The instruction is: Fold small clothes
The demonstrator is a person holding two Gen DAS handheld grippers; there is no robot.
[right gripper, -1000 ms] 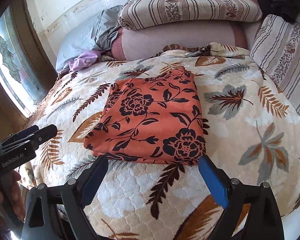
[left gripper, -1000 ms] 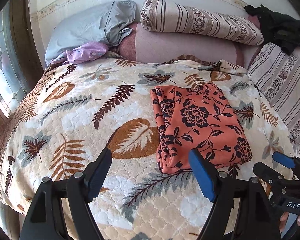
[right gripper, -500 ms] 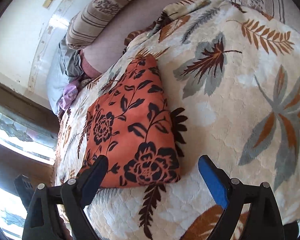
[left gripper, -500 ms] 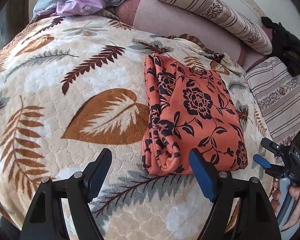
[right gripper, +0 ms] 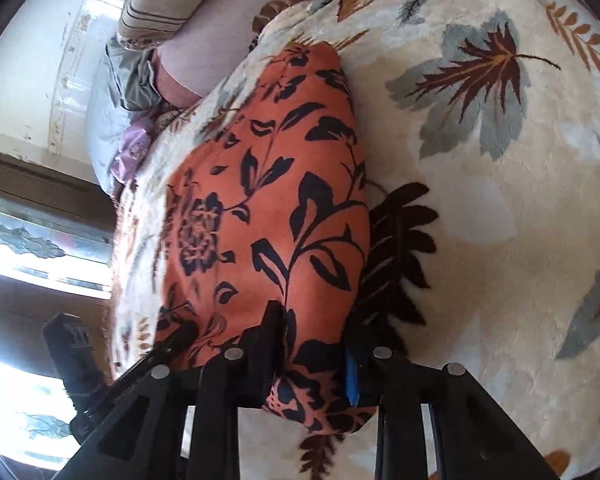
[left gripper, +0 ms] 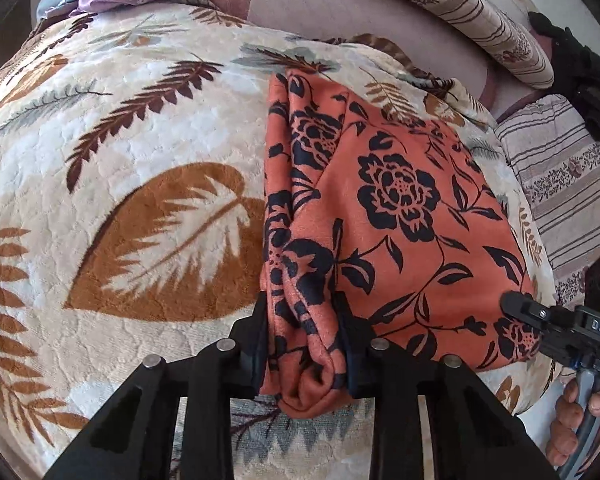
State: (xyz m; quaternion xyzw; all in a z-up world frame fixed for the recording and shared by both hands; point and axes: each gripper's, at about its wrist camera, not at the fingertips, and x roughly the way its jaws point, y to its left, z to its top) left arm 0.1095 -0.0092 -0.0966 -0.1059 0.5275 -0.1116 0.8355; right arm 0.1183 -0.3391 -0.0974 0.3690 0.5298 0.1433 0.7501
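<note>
Your folded garment (left gripper: pixel 400 216) is orange fabric printed with black roses and leaves, soft, lying as a thick layered rectangle on the plush leaf-patterned blanket (left gripper: pixel 140 152) over the bed. Your left gripper (left gripper: pixel 303 344) has just closed and pinches the bunched near-left corner between its pads. Your right gripper (right gripper: pixel 314 354) has likewise just closed, clamped on the near-right corner
</note>
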